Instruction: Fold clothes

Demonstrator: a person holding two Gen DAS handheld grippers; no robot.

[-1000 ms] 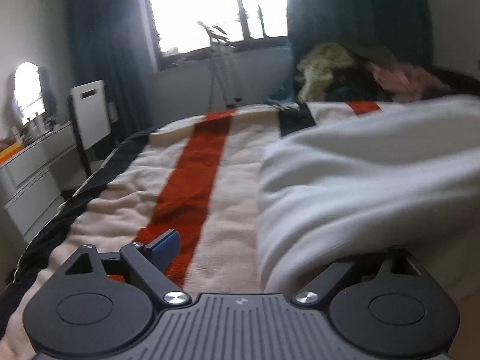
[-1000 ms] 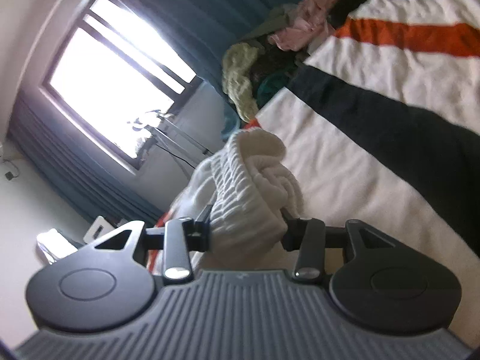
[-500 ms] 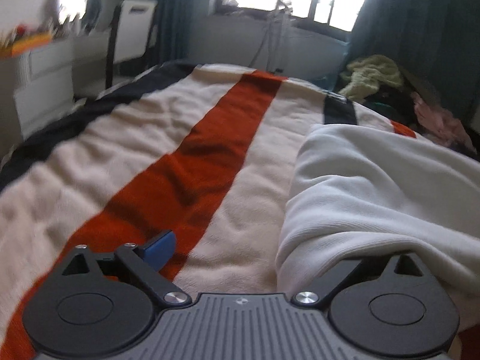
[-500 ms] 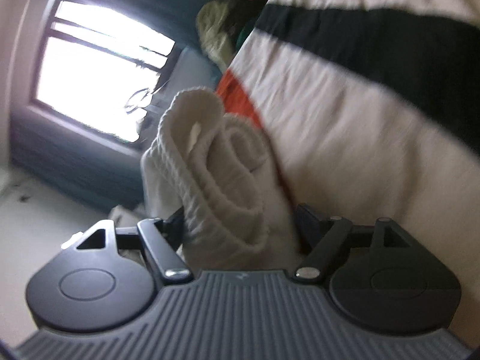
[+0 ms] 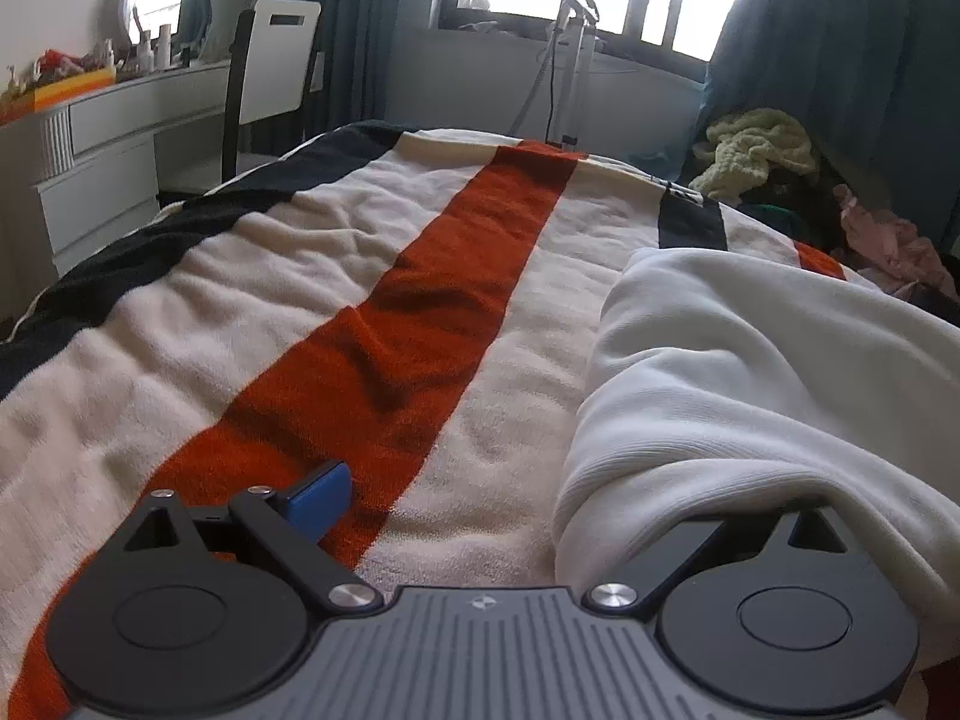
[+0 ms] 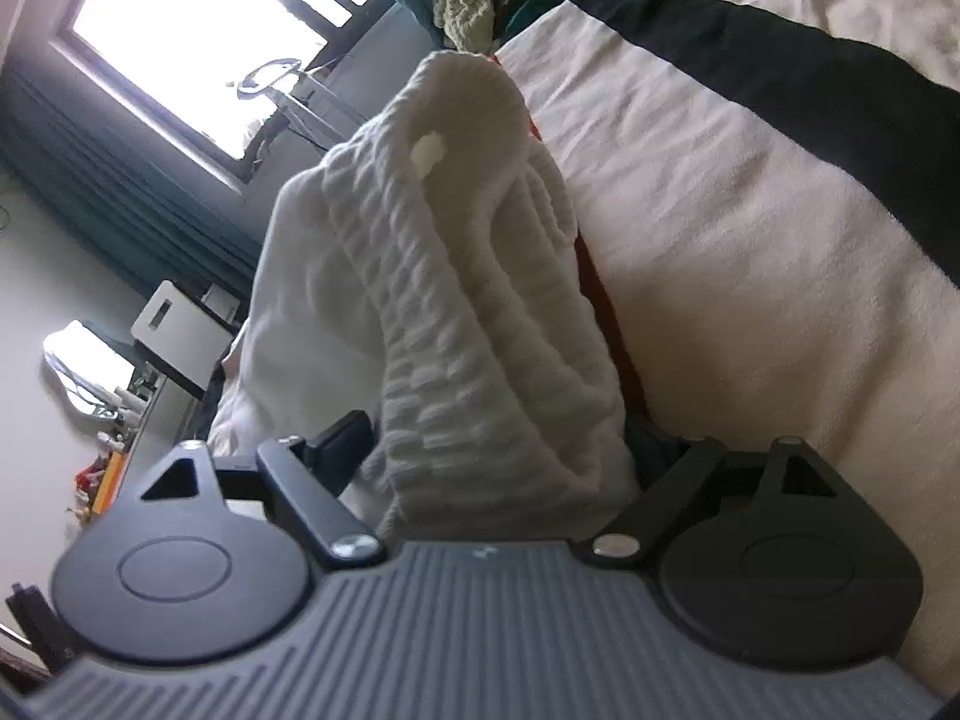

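A white garment [image 5: 750, 360] lies bunched on the right side of the striped blanket [image 5: 456, 276]. My left gripper [image 5: 498, 510] sits low over the blanket at the garment's near edge, open. Its blue-padded left finger [image 5: 318, 492] rests over the orange stripe, and the cloth covers its right finger. In the right wrist view the garment's thick ribbed hem [image 6: 474, 312] stands folded up between the fingers of my right gripper [image 6: 498, 444]. Those fingers are spread wide, so this gripper is open. The left fingertip [image 6: 342, 438] shows, while the right one is mostly hidden behind the cloth.
A heap of other clothes [image 5: 756, 156] lies at the bed's far right corner below dark curtains. A white dresser [image 5: 108, 138] and a chair [image 5: 276, 66] stand left of the bed. A stand [image 5: 570, 54] is by the window.
My right gripper's fingers have spread apart from a tight hold on the ribbed hem, which still sits between them. The left gripper has dropped lower over the blanket and stayed open.
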